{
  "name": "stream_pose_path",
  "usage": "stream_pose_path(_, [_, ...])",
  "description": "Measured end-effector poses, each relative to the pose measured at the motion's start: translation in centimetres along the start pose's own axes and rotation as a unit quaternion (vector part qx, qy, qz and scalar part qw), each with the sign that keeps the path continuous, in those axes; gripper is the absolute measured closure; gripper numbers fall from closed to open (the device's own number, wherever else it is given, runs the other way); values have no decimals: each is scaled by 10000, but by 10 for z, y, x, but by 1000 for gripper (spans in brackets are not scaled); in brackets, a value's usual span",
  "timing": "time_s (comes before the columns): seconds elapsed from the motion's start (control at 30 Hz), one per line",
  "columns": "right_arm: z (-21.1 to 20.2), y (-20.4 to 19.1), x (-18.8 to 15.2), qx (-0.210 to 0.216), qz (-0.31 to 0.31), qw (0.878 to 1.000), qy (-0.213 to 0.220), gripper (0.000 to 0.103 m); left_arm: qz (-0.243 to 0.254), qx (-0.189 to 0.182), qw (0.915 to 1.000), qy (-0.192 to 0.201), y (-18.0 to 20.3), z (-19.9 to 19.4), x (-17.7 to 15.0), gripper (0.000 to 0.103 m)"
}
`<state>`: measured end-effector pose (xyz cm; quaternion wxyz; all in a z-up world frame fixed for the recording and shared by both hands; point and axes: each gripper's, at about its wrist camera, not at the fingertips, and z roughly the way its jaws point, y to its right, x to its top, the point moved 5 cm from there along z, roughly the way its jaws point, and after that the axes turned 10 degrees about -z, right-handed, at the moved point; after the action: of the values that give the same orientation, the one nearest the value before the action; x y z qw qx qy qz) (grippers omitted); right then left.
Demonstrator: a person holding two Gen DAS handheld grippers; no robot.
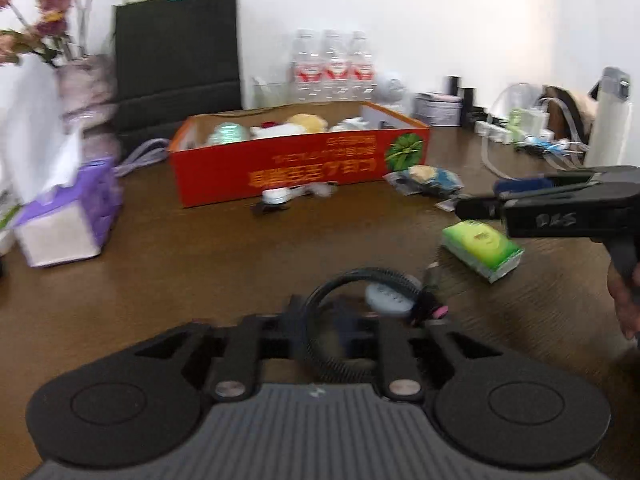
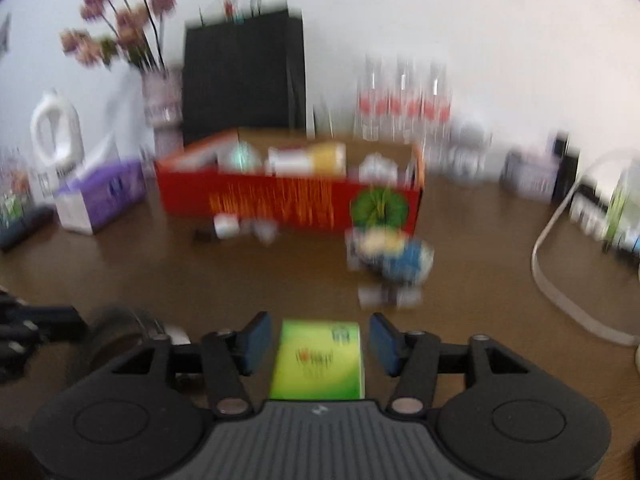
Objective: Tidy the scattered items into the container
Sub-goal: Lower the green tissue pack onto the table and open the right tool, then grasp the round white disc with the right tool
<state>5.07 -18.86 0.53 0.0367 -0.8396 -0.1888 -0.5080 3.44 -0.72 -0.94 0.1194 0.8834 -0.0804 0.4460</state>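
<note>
The red cardboard box [image 1: 300,168] [image 2: 288,196] stands mid-table and holds several items. A green tissue pack [image 2: 320,360] [image 1: 482,248] lies flat between the blue pads of my right gripper [image 2: 320,344] [image 1: 488,198], which is open, with a gap on each side of the pack. A black coiled ring with a white disc [image 1: 360,304] [image 2: 120,336] lies at the fingertips of my left gripper [image 1: 332,316] [image 2: 60,322]. Its jaws stand apart and blur hides the pads. A small white and black item [image 1: 274,200] and a blue and yellow packet [image 1: 428,180] [image 2: 392,252] lie in front of the box.
A purple tissue box [image 1: 68,216], a flower vase [image 2: 160,100] and a black paper bag [image 1: 176,60] stand at the back left. Water bottles [image 1: 332,64] are behind the box. A white cable [image 2: 560,280] and small clutter lie at the right. A hand [image 1: 624,300] holds the right gripper.
</note>
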Motion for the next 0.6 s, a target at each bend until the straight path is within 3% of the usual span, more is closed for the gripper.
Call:
stream_pose_path(0.07, [-10,-8,7,396,97,9989,223,45,210,-132,9995,-176,4,15,1,69])
stream_pose_path(0.1, [-10,-14,8,653,105,9977,169,45,325,-32,9992,-241,6,20,0,89])
stream_pose_path(0.2, [0,-33,3,945,-222,9952,-93,48,490,51,9987,-100,9,19,-7,95])
stream_pose_path(0.27, [5,-41,-3,878,-449,9949,-210,50,785,335,9957,354,16,5,-14,96])
stream_pose_path(0.37, [1,-35,-3,931,-227,9953,-113,52,1195,695,9846,1073,27,-22,-23,97])
stream_pose_path(0.47, [-6,-22,1,1030,91,9946,87,51,1238,601,9855,996,29,-28,-28,97])
stream_pose_path(0.6, [-9,-48,8,1200,-642,9907,66,51,1199,565,9856,1047,31,-32,-26,97])
